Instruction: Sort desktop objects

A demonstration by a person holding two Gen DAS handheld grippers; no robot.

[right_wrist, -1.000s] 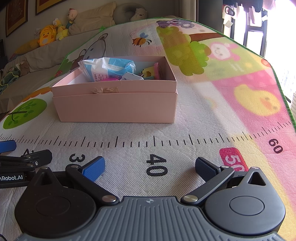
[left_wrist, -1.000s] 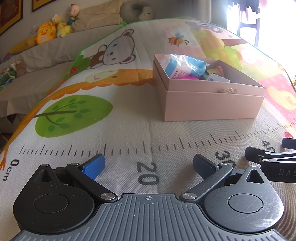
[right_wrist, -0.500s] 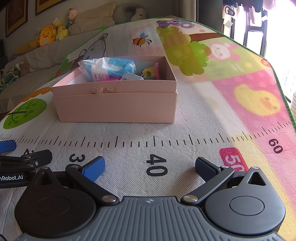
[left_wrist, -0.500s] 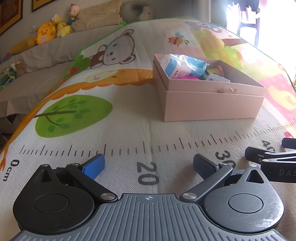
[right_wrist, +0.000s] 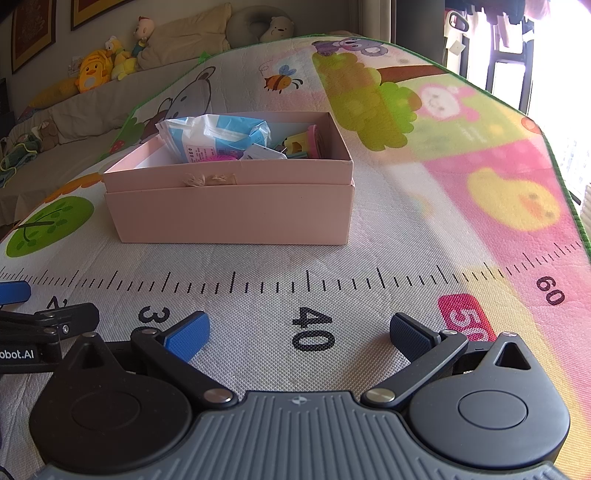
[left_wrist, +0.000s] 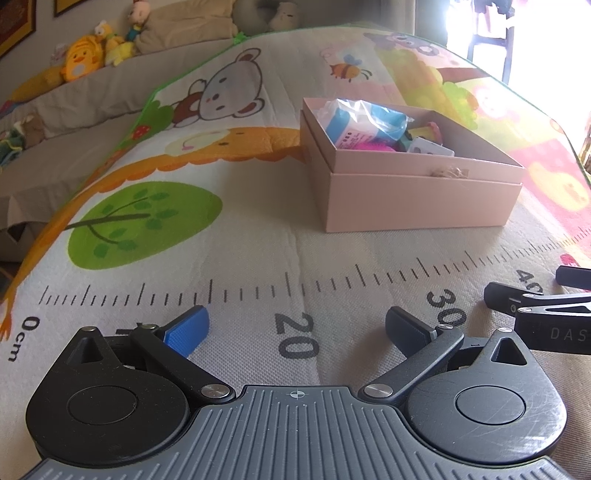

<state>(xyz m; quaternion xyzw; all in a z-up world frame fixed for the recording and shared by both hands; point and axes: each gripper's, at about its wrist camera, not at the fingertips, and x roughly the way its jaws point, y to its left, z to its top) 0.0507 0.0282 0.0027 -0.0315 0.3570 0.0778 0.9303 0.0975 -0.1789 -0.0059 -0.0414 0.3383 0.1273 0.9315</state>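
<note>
where toys line the sofa, cartoon playmat

I count one pink box on one play mat, with its lid nested beneath it. Inside the box I count one blue-and-white plastic packet, one white card-like item, one pink-and-yellow toy and one magenta item; anything beneath these is hidden from me. I count two grippers, the left gripper and the right gripper, each with two fingers spread apart, one blue-padded and one dark-padded. On the sofa ledge behind I count at least three plush toys and one neck pillow. I count two framed pictures on the wall.
</note>
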